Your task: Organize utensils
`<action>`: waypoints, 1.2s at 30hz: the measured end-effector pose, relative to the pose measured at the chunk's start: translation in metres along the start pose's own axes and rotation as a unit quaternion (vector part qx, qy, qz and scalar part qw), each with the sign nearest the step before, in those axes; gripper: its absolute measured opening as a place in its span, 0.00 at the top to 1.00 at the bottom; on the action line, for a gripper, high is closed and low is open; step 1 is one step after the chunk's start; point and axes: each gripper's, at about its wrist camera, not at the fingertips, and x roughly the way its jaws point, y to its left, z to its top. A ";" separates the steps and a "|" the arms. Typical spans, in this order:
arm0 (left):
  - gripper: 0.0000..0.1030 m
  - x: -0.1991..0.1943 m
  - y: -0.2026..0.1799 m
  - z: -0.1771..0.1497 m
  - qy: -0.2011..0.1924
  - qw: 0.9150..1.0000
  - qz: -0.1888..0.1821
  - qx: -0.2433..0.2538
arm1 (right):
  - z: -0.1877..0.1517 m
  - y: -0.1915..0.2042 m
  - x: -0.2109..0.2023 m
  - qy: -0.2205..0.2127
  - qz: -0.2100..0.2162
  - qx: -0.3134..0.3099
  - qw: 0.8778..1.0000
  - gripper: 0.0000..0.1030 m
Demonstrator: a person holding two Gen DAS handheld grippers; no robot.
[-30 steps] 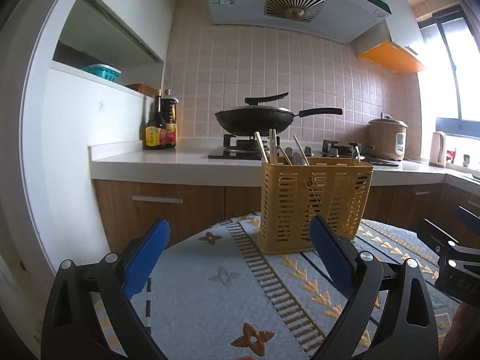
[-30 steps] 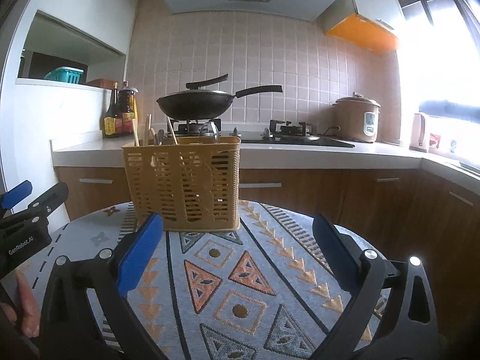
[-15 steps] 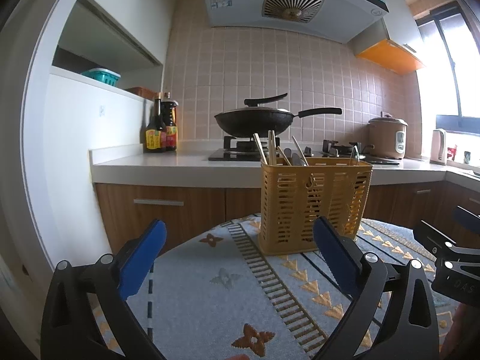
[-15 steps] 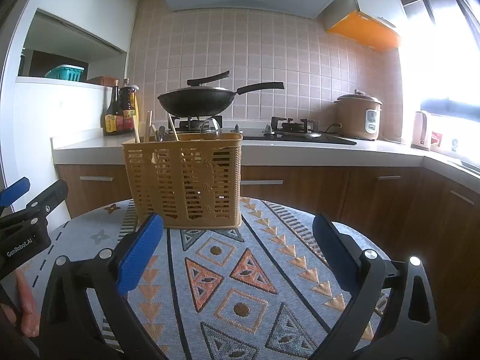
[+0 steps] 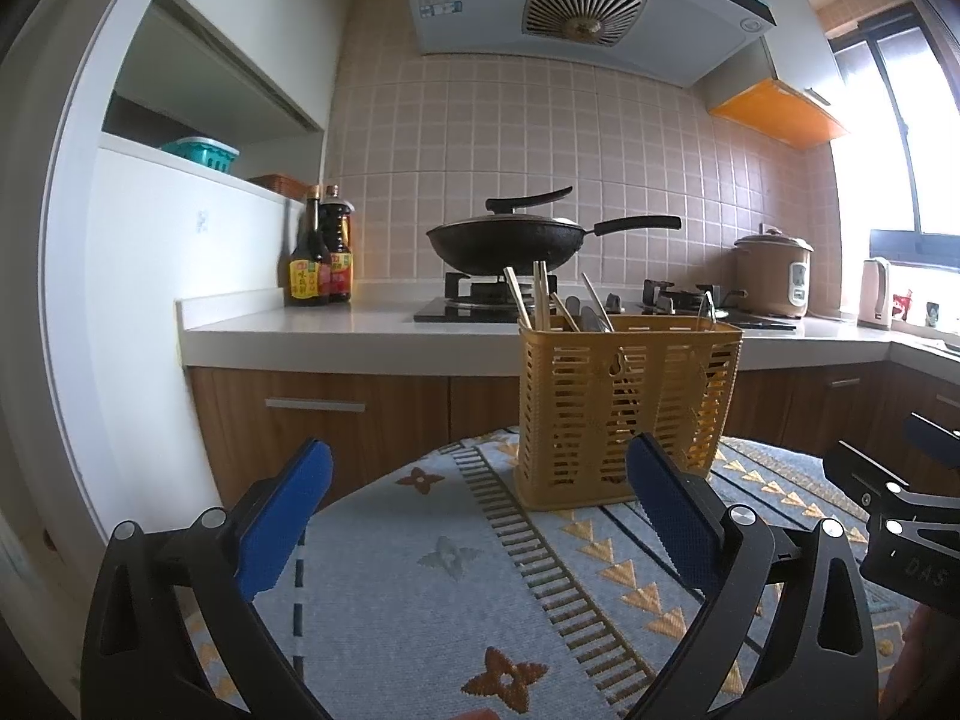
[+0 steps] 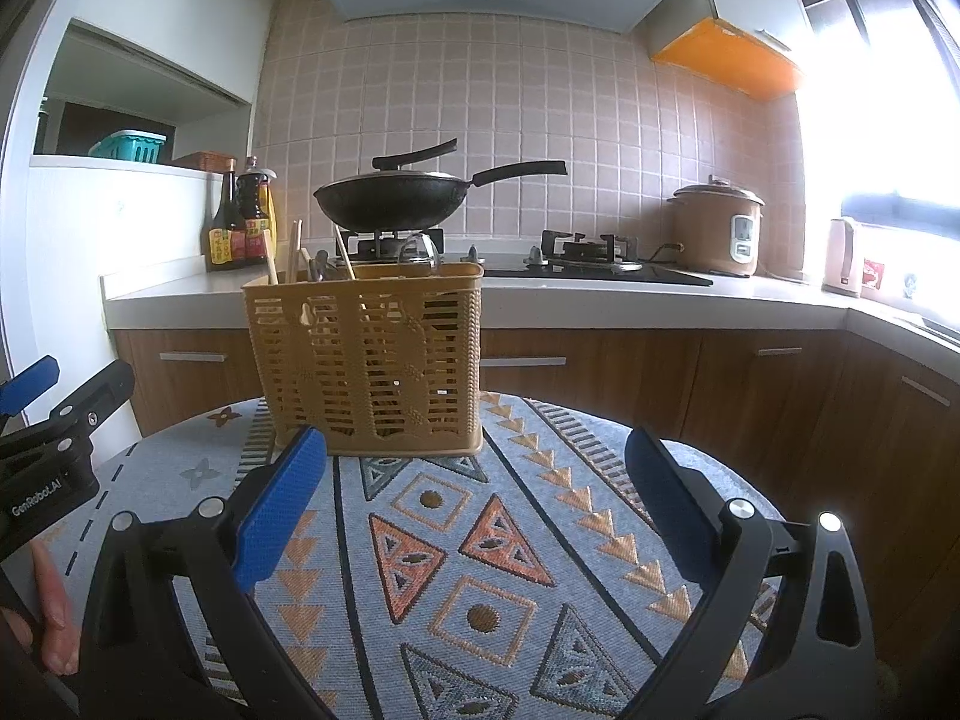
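Observation:
A yellow slotted utensil basket stands upright on the round table with the patterned cloth; it also shows in the right wrist view. Chopsticks and metal utensils stick up from its left side. My left gripper is open and empty, above the cloth in front of the basket. My right gripper is open and empty, also short of the basket. Each gripper shows at the edge of the other's view.
Behind the table runs a kitchen counter with sauce bottles, a black wok on the stove, a rice cooker and a kettle. A white wall unit stands at left.
Both grippers have tilted or lifted slightly, so the basket sits a little lower and farther in the views. Both stay open and empty.

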 end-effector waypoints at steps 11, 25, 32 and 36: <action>0.07 0.001 0.000 -0.001 0.002 1.000 -0.001 0.001 | 0.000 0.001 0.001 0.003 -0.002 0.001 1.000 0.07; 0.07 0.002 -0.001 -0.001 0.004 1.000 -0.004 0.002 | -0.001 0.002 0.001 0.005 -0.004 0.001 1.000 0.07; 0.07 0.004 -0.002 -0.003 0.010 1.000 -0.009 0.003 | -0.002 0.002 0.001 0.006 -0.005 0.004 1.000 0.07; 0.07 0.004 -0.003 -0.003 0.011 1.000 -0.009 0.003 | -0.002 0.000 0.002 0.009 -0.005 0.006 1.000 0.07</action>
